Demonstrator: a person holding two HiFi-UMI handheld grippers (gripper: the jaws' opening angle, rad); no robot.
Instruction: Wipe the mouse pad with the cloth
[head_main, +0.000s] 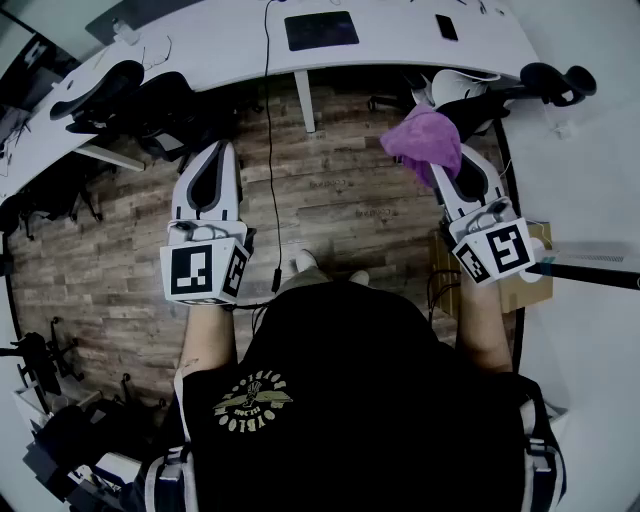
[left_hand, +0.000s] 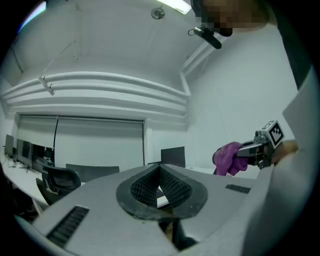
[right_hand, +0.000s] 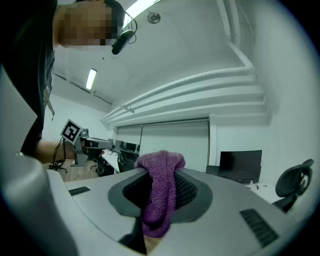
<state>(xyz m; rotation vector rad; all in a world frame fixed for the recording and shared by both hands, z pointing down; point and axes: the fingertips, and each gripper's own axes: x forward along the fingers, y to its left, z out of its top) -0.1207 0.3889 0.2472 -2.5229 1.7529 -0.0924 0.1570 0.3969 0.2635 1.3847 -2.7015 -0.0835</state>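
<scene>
Gripping a crumpled purple knitted cloth (right_hand: 159, 186), the right claw (right_hand: 159, 200) is closed on a fold of it, the fabric bulging above the black ribbed pads and hanging below them. The left claw (left_hand: 161, 189) is drawn narrow with only a sliver of light between its pads and nothing in it. From the head view both claws are held out at about chest height over a wood-plank floor (head_main: 330, 190), the left claw (head_main: 216, 160) bare and the right claw (head_main: 452, 172) capped by the cloth (head_main: 425, 140). Farther off runs a long white curved counter (head_main: 220, 40). On it lies a dark rectangular mouse pad (head_main: 321, 30), well apart from the cloth, with a small black phone (head_main: 446, 27) to its right. As I judge it, the cloth is in hand but the wiping has not begun: the approach to the counter and every stroke are left to do. Only the head view shows the pad and counter top. The two gripper views tilt up at ceiling and walls, yet they alone settle how the pads stand, and the left gripper view catches the cloth (left_hand: 227, 157) side-on.
</scene>
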